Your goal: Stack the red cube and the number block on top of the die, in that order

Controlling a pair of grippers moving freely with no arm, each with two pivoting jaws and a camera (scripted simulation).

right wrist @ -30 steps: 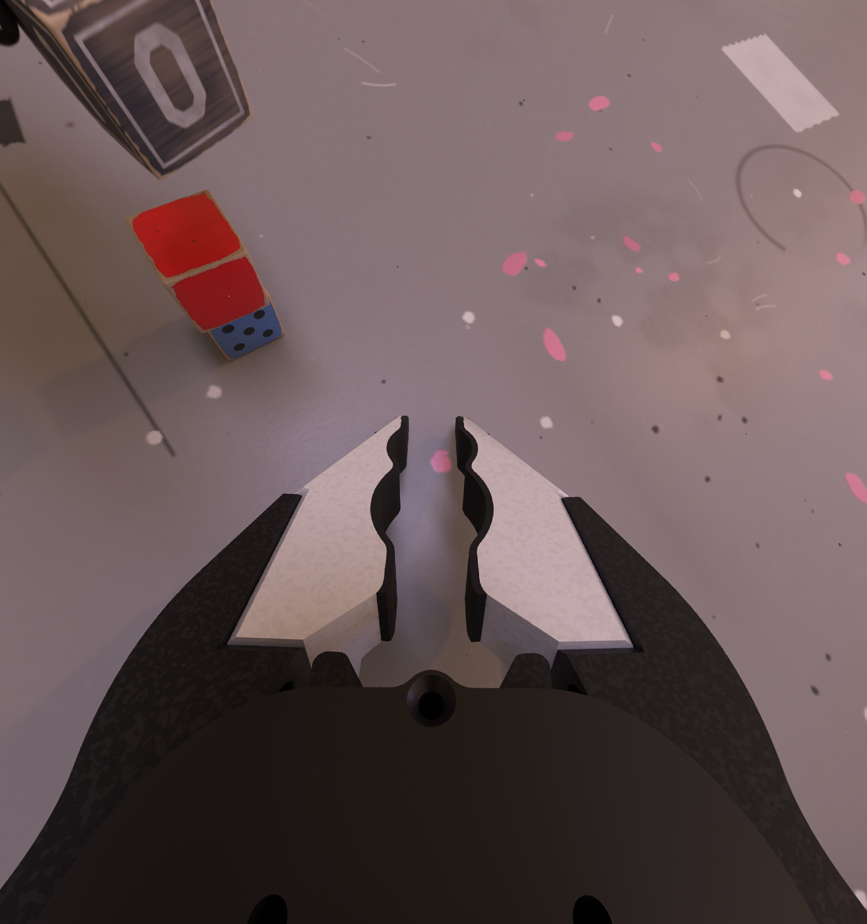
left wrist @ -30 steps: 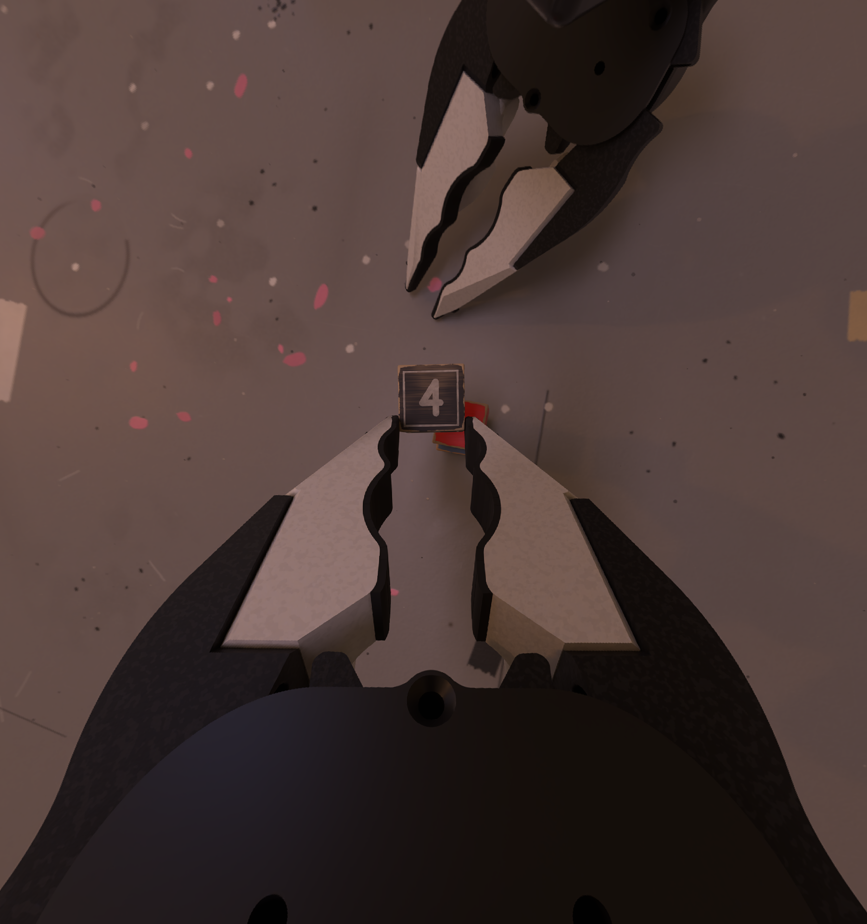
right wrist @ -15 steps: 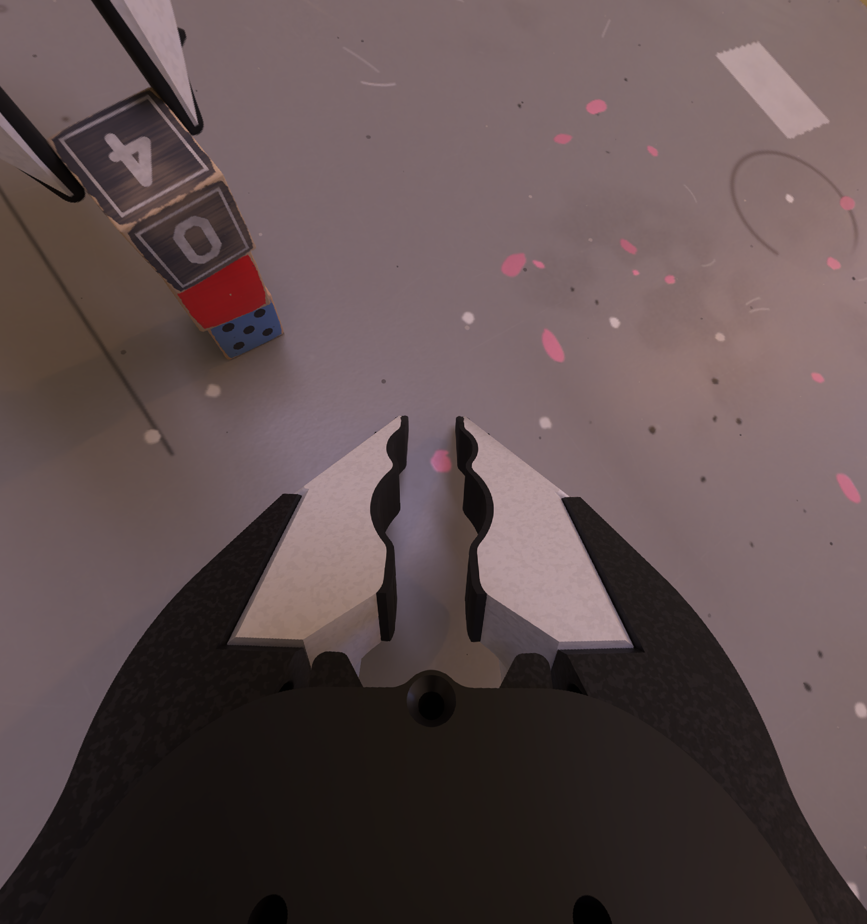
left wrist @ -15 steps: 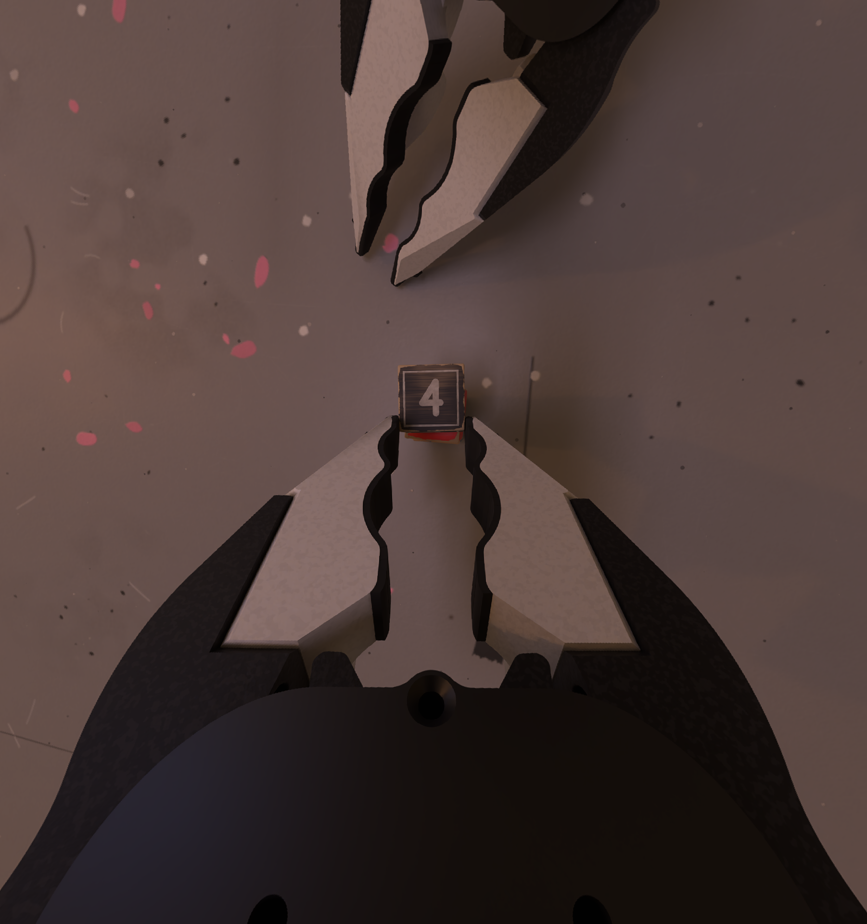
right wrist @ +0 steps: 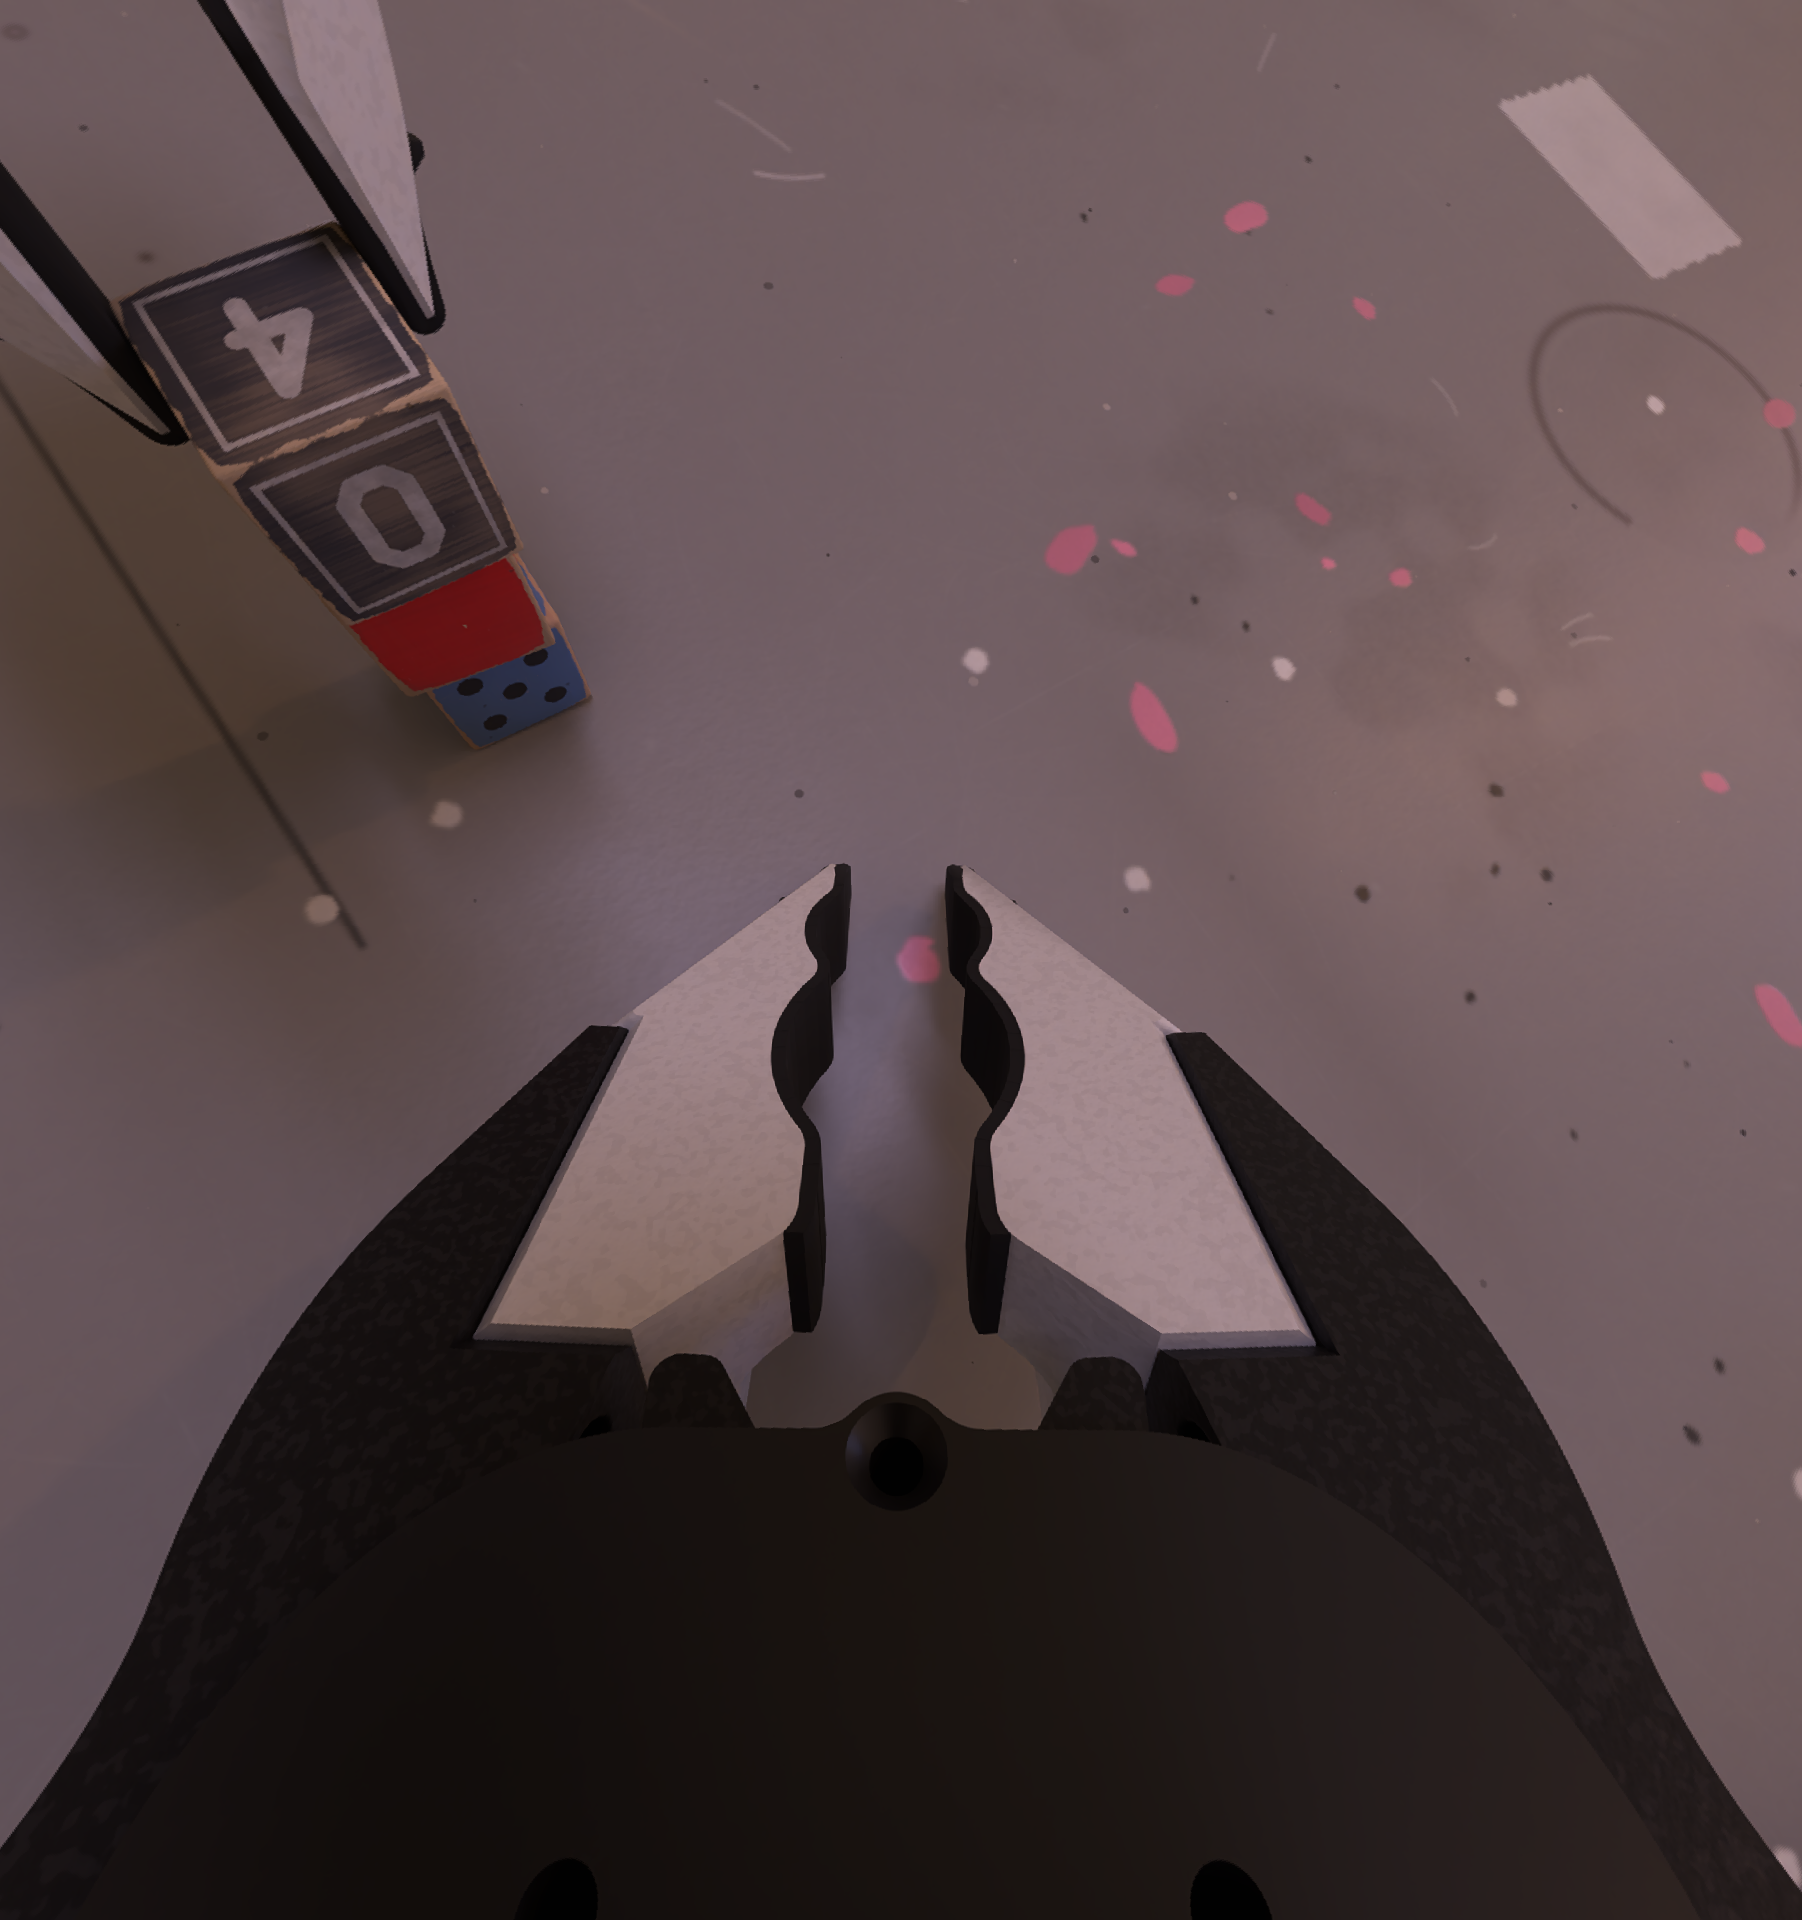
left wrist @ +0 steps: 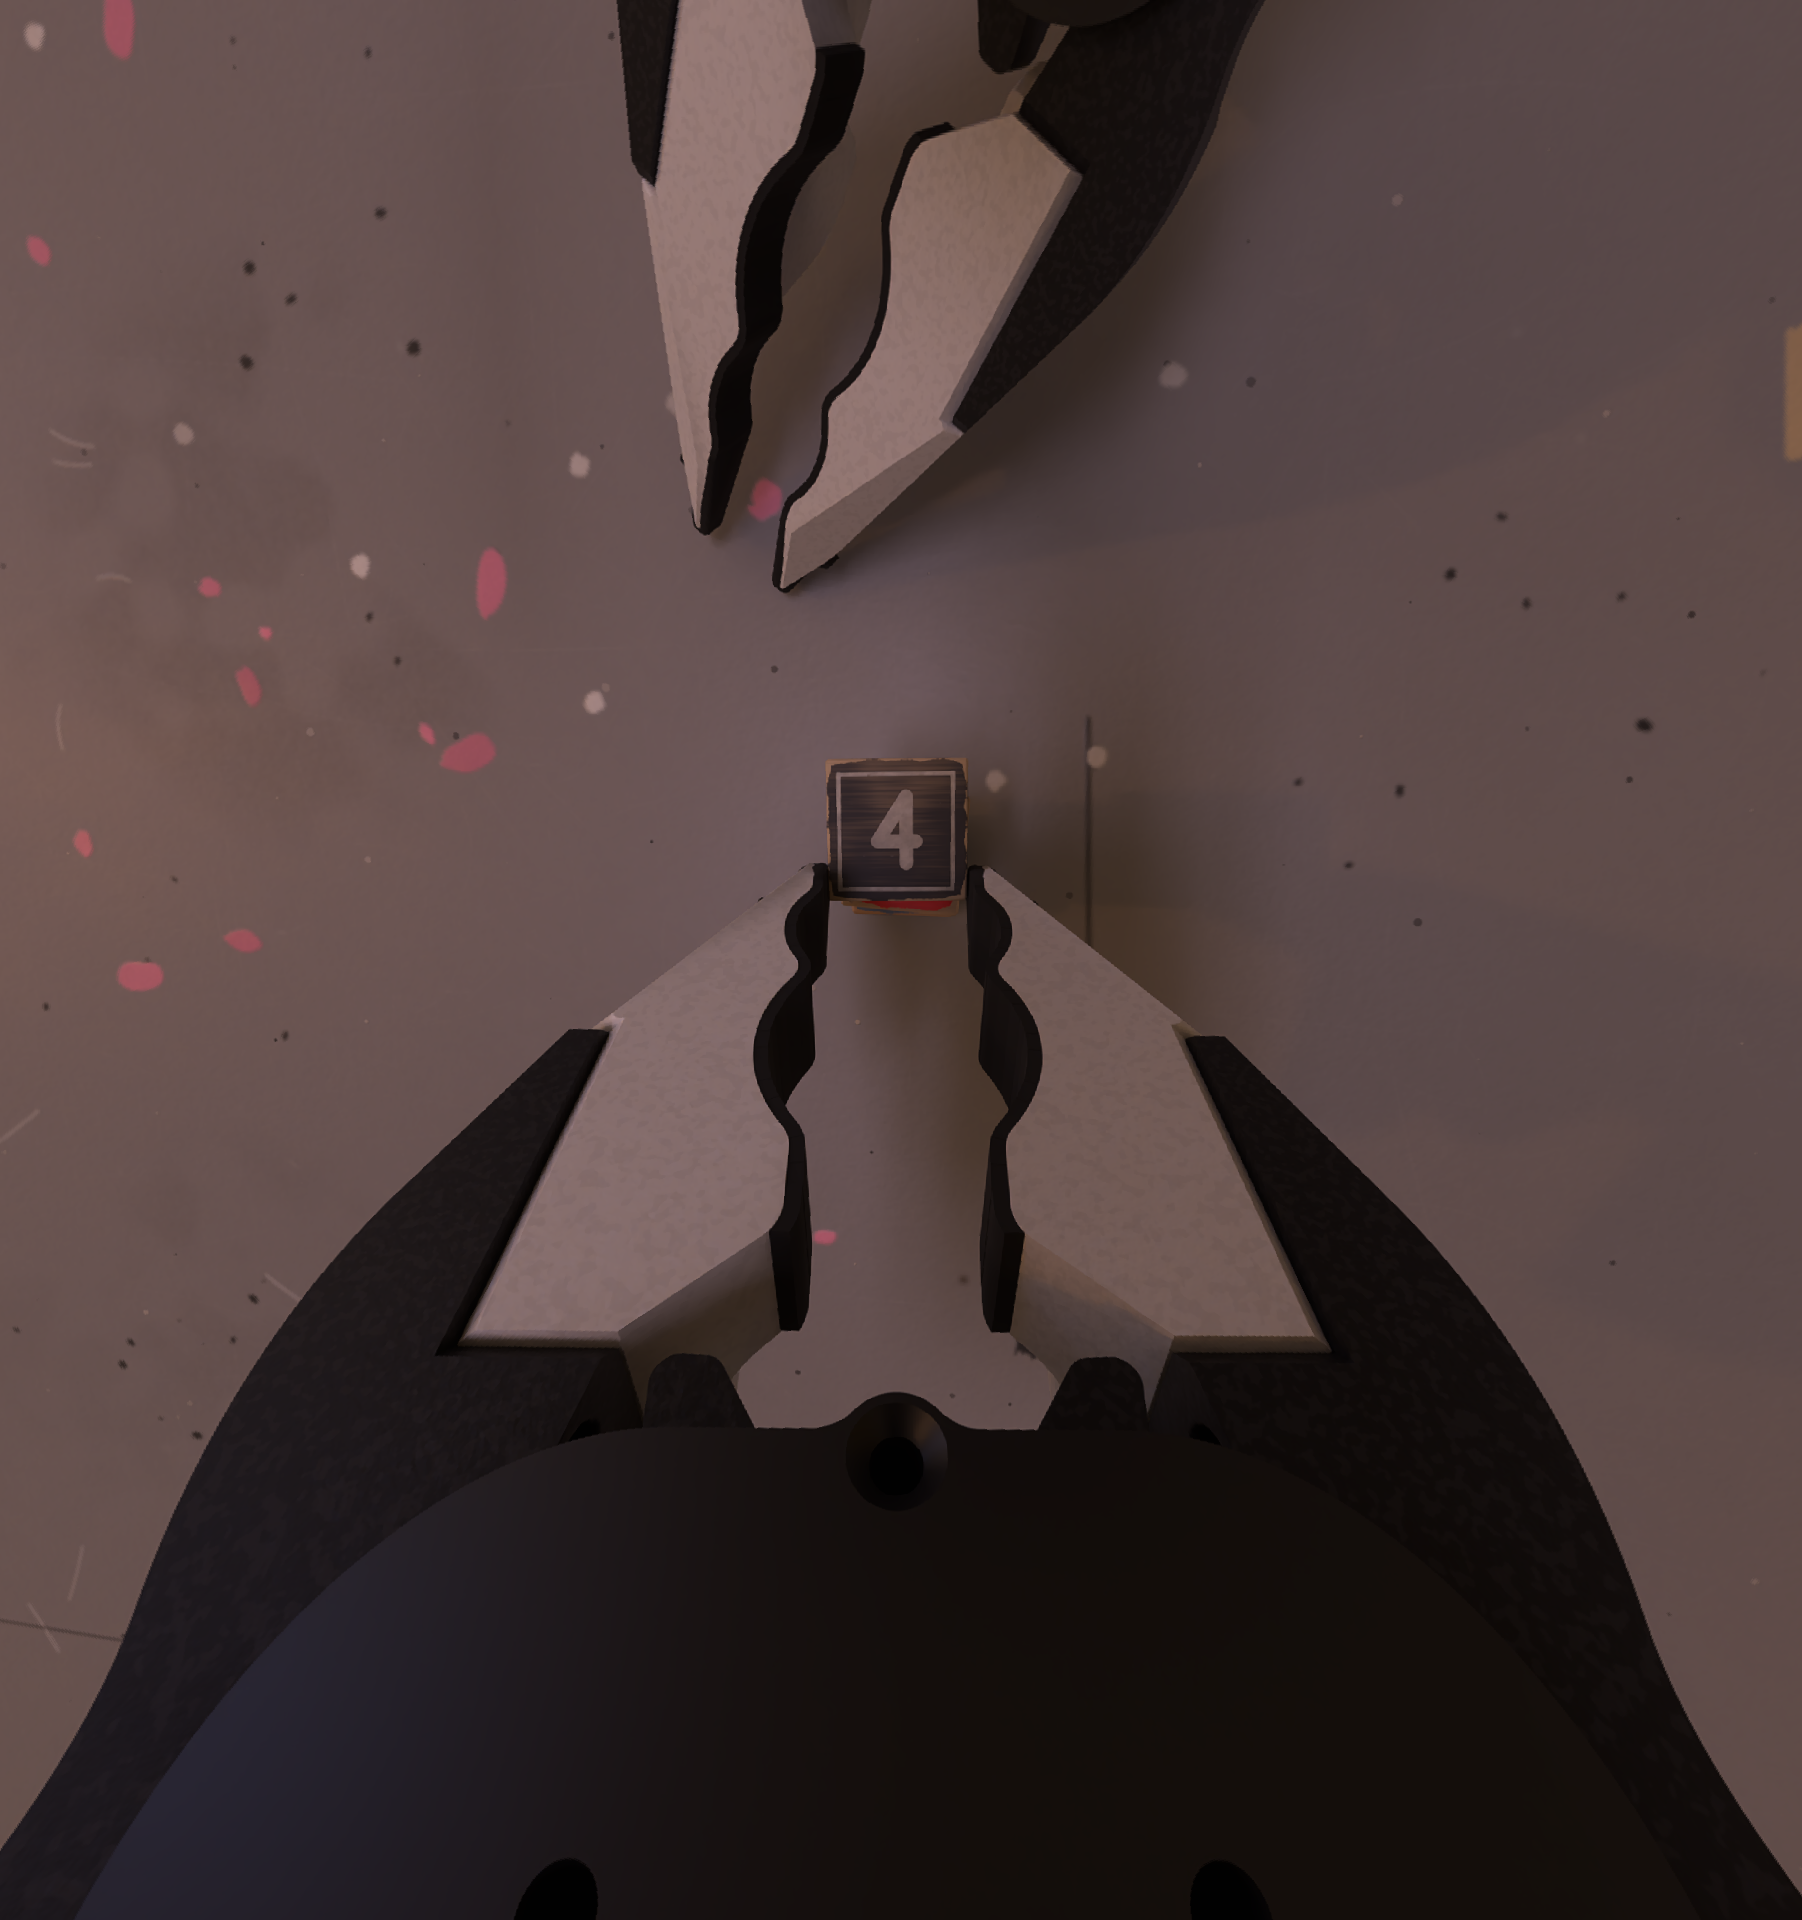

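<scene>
Blocks stand in one tall pile on the grey worktop (right wrist: 980, 416). At the bottom is the blue die (right wrist: 515, 700) with black dots. On it sits the red cube (right wrist: 450, 623). On top of that sits the number block (right wrist: 357, 457), dark with a pale digit inside a thin frame on each face that shows.

The left claw (left wrist: 897, 883) comes down from above and its two fingertips pinch the number block (left wrist: 895, 828), one on each side. From up there only a thin red strip peeks out under the block.

The right claw (right wrist: 897, 878) is a little way off from the pile, low over the worktop. Its fingers are spread a bit, with nothing between them.

Pink and white spots dot the worktop. A pale strip of tape (right wrist: 1619, 177) and a thin ring mark (right wrist: 1666, 405) lie far off.
</scene>
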